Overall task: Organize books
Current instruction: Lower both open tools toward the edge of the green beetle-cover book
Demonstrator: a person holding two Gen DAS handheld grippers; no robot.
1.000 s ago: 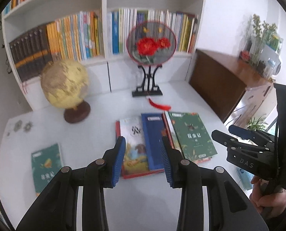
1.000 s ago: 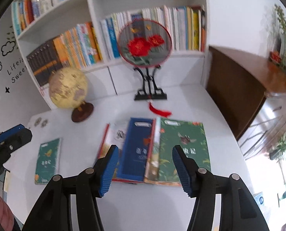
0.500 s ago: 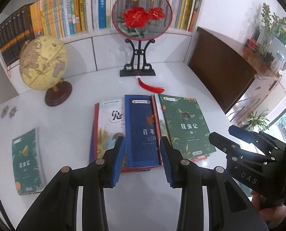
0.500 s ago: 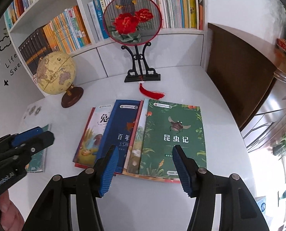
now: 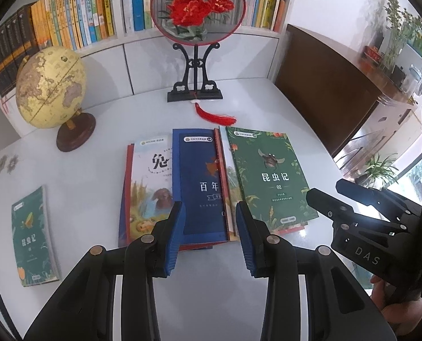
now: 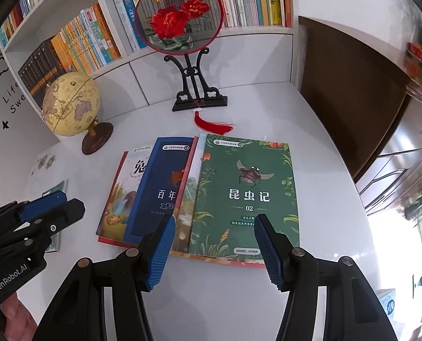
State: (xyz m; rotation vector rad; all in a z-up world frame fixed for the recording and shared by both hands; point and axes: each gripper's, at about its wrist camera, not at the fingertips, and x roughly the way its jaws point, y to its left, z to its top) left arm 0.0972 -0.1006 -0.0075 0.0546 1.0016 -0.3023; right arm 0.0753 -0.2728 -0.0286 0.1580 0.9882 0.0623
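Note:
Several books lie overlapped on the white table: a green insect book (image 5: 270,179) (image 6: 248,196) on the right, a dark blue book (image 5: 202,187) (image 6: 160,190) in the middle and a rabbit picture book (image 5: 148,190) (image 6: 125,196) on the left. A second small green book (image 5: 32,236) (image 6: 53,193) lies alone at the left. My left gripper (image 5: 209,233) is open and empty, over the near edge of the blue book. My right gripper (image 6: 215,244) is open and empty, over the near edge of the green insect book.
A globe (image 5: 50,88) (image 6: 71,105) stands at the back left. A round embroidered fan on a black stand (image 5: 195,28) (image 6: 179,20) with a red tassel (image 5: 213,116) stands behind the books. Bookshelves (image 5: 77,22) fill the back wall. A brown cabinet (image 5: 324,79) stands to the right.
Both grippers have moved forward and lower toward the overlapped books, which now look larger. Both stay open and empty; the books have not moved.

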